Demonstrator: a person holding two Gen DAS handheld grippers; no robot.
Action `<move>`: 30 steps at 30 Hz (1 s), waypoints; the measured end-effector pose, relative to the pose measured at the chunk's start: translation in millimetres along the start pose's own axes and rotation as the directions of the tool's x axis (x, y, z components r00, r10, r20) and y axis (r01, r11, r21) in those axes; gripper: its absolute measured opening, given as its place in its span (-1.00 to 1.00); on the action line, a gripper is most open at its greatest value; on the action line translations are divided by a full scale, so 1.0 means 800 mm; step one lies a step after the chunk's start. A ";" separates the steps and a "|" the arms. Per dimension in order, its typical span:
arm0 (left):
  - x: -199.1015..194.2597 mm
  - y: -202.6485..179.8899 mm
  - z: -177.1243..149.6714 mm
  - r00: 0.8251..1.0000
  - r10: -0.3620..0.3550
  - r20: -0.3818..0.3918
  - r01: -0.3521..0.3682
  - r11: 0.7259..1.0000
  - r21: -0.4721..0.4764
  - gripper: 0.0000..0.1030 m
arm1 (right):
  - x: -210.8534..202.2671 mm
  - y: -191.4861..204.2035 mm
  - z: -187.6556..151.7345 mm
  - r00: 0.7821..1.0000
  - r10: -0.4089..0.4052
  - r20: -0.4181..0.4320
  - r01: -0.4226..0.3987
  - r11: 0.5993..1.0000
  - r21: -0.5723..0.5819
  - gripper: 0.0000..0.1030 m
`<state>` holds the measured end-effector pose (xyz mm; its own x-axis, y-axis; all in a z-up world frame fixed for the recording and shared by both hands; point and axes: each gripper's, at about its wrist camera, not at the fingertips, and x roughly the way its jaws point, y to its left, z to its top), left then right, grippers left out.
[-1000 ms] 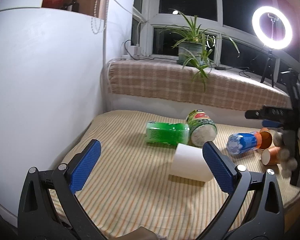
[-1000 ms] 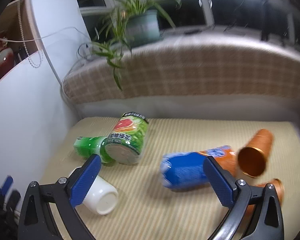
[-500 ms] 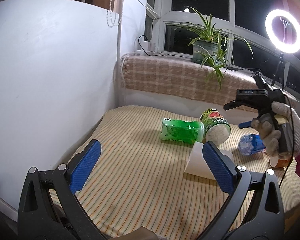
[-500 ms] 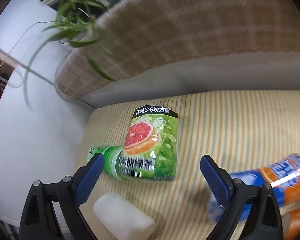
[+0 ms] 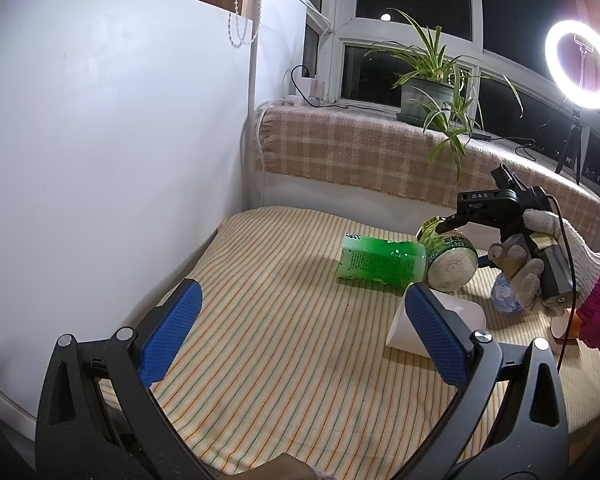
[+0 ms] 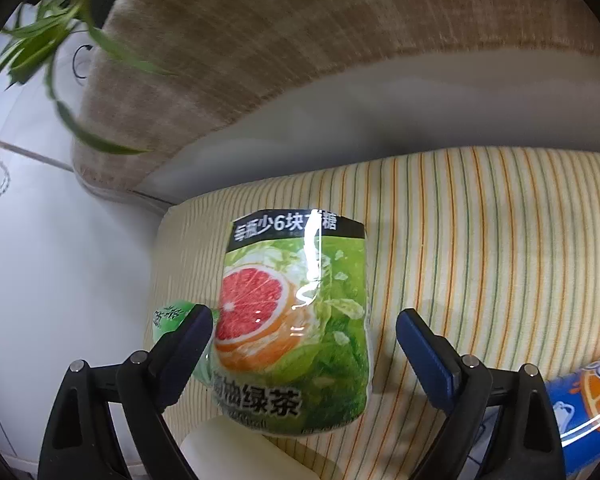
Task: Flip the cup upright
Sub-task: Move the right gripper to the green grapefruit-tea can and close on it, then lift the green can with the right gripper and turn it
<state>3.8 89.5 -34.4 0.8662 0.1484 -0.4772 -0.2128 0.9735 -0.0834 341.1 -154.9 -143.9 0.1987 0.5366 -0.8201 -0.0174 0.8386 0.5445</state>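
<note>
A green grapefruit-tea cup (image 6: pixel 296 332) lies on its side on the striped cloth; in the left wrist view it (image 5: pixel 452 258) shows its pale bottom. My right gripper (image 6: pixel 304 340) is open, its blue pads on either side of this cup, not touching. In the left wrist view the right gripper's body (image 5: pixel 512 216) hovers over the cup in a gloved hand. A white cup (image 5: pixel 460 320) lies on its side just past my open, empty left gripper (image 5: pixel 300 328); it also shows in the right wrist view (image 6: pixel 236 452).
A green bottle (image 5: pixel 380 260) lies beside the tea cup. A blue-orange bottle (image 6: pixel 588 404) lies at the right. A white wall (image 5: pixel 100 160) borders the left. A checked ledge (image 5: pixel 380 160) with a potted plant (image 5: pixel 428 92) runs behind. A ring light (image 5: pixel 580 64) stands at the far right.
My right gripper has moved forward and down until its pads flank the grapefruit-tea cup. My left gripper has shifted left and back; the white cup now sits behind its right pad.
</note>
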 end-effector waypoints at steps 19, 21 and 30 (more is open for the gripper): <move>0.004 -0.001 -0.002 1.000 0.005 -0.002 -0.005 1.000 -0.001 1.00 | 0.012 0.034 0.005 0.997 0.077 0.016 -0.077 0.997 -0.012 0.60; 0.003 -0.002 -0.002 1.000 0.004 0.000 -0.004 1.000 0.001 1.00 | 0.007 0.040 0.006 0.996 0.086 0.028 -0.085 0.996 -0.022 0.60; -0.004 -0.018 0.002 0.999 -0.038 0.003 0.038 0.999 0.015 1.00 | -0.073 0.050 -0.022 0.980 0.163 0.110 -0.157 0.986 -0.061 0.60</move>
<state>4.9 75.6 -30.6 0.8750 0.1114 -0.4712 -0.1725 0.9810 -0.0885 311.6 -150.9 -77.4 0.2995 0.6527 -0.6959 -0.1084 0.7479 0.6549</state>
